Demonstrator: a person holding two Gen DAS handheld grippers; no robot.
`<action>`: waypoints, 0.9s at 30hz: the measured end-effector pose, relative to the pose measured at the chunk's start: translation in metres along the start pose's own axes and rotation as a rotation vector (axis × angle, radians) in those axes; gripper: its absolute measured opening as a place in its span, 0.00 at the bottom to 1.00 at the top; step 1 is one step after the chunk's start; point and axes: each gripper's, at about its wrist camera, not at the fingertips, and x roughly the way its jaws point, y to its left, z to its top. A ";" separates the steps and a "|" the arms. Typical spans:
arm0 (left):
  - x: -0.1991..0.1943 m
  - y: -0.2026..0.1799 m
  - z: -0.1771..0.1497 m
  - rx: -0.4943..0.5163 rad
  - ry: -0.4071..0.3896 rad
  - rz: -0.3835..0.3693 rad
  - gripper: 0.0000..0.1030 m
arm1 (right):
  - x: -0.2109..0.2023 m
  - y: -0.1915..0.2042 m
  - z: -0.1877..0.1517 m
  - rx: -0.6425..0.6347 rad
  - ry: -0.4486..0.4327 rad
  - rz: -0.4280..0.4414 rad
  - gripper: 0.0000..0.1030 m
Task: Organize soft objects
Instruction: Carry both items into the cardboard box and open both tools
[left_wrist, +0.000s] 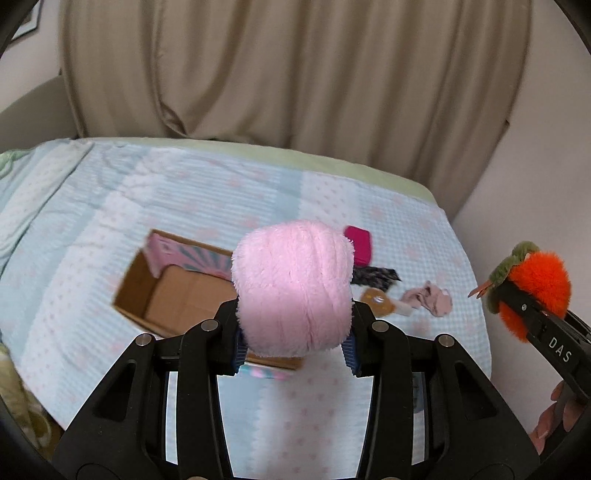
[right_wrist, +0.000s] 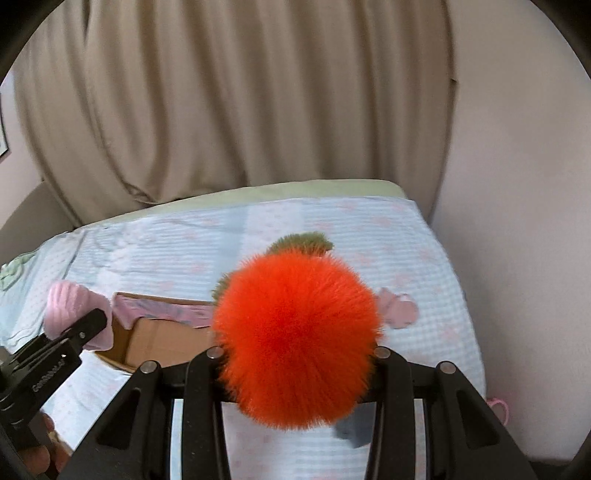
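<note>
Fluffy pink plush (left_wrist: 293, 290), seemingly round.

Orange pompom (right_wrist: 297, 343) between right gripper (right_wrist: 297, 363) fingers, above open cardboard box (right_wrist: 159, 341).

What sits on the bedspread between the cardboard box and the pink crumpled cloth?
In the left wrist view, between the cardboard box and the pink crumpled cloth lie a dark patterned fabric piece and a small amber item; the pink plush hides the rest.
</note>
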 end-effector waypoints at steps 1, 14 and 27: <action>-0.004 0.014 0.005 -0.006 0.002 0.001 0.36 | -0.001 0.012 0.002 -0.002 0.004 0.010 0.35; 0.018 0.163 0.055 0.006 0.060 -0.023 0.36 | 0.026 0.165 0.002 0.012 0.079 0.034 0.35; 0.141 0.218 0.063 0.103 0.279 -0.031 0.36 | 0.149 0.221 -0.017 0.093 0.343 0.043 0.35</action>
